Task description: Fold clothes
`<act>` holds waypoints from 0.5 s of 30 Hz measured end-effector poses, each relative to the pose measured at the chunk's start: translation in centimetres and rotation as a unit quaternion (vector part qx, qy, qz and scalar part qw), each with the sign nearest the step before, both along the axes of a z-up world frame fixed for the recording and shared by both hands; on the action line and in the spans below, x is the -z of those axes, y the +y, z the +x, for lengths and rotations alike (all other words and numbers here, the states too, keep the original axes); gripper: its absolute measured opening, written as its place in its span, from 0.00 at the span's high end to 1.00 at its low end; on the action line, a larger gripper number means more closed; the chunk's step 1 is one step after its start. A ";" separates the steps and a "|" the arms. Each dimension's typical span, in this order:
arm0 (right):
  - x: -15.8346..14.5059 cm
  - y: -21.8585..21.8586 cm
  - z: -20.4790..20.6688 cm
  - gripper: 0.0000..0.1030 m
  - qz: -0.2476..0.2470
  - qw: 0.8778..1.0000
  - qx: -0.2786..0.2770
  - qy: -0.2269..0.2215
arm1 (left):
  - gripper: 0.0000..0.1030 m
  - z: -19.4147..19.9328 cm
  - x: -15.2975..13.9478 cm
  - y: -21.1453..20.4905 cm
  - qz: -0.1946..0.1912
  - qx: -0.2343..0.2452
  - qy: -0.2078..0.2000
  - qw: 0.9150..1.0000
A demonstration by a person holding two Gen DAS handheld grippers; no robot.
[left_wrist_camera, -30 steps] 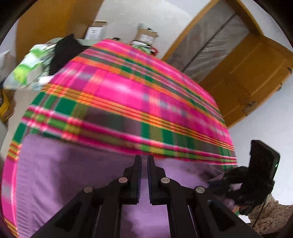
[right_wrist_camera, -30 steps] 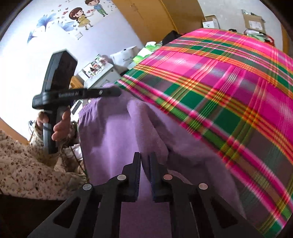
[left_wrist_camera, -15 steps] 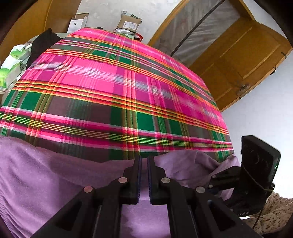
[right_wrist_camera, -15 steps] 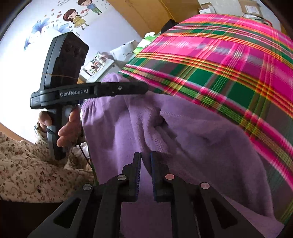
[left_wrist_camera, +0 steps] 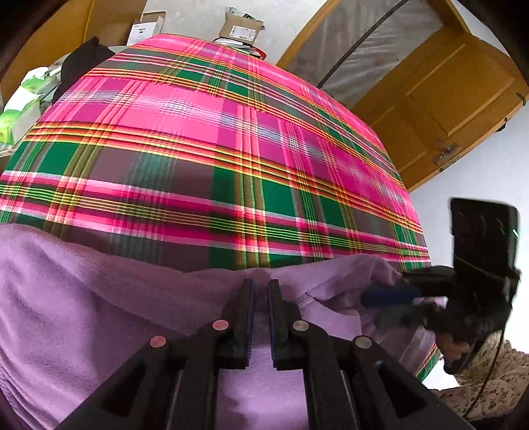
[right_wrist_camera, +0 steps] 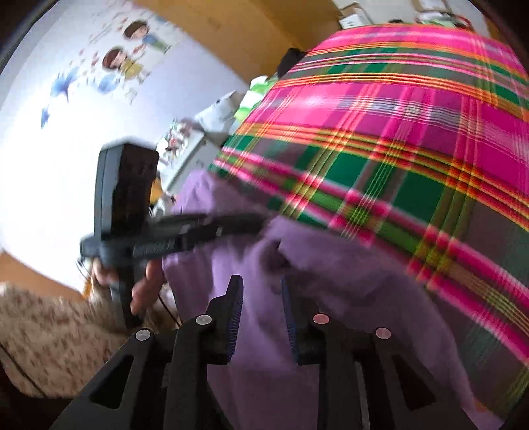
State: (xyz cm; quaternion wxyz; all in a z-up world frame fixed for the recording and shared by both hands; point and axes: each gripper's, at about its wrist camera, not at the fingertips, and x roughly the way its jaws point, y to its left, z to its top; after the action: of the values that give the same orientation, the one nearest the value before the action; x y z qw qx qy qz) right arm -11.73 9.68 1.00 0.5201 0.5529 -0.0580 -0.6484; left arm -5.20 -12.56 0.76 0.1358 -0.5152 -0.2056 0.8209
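Note:
A lilac fleece garment (left_wrist_camera: 99, 314) lies at the near edge of a bed covered with a pink, green and yellow plaid cloth (left_wrist_camera: 215, 149). My left gripper (left_wrist_camera: 260, 287) is shut on a fold of the garment. My right gripper (right_wrist_camera: 261, 284) has its jaws parted over the garment (right_wrist_camera: 330, 297), with nothing clamped between them. The right gripper also shows at the right of the left wrist view (left_wrist_camera: 390, 294), at the garment's right end. The left gripper shows in the right wrist view (right_wrist_camera: 258, 225), its tips at the garment's far edge.
Cardboard boxes (left_wrist_camera: 241, 28) stand beyond the bed's far end. A wooden door (left_wrist_camera: 456, 99) is at the right. Green packages (left_wrist_camera: 23, 106) and a dark garment (left_wrist_camera: 82, 63) lie at the bed's left side. A wall with cartoon stickers (right_wrist_camera: 125, 63) is on the left.
My right gripper's jaws have parted and let go of the lilac garment. My left gripper stays shut on it. Both views have shifted slightly and the right one is blurred.

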 end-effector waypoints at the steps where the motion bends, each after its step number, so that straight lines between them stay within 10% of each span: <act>1: 0.5 -0.3 -0.5 0.75 0.006 1.000 0.006 -0.008 | 0.93 0.0 0.0 0.0 0.001 -0.001 0.000 1.000; 8: 3.0 -2.3 -0.6 0.77 0.034 0.998 -0.006 -0.052 | 0.93 -0.2 0.2 -0.1 0.007 0.000 -0.002 1.000; 15: 2.4 -3.1 0.6 0.77 0.054 0.999 0.006 -0.001 | 0.93 -0.2 0.3 -0.1 0.012 -0.002 -0.001 1.000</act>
State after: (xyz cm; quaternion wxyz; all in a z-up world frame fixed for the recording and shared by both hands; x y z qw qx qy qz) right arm -11.08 6.62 -1.42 0.4853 0.5806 -0.0267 -0.6532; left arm -5.41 -12.65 0.41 0.1399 -0.5138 -0.2163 0.8183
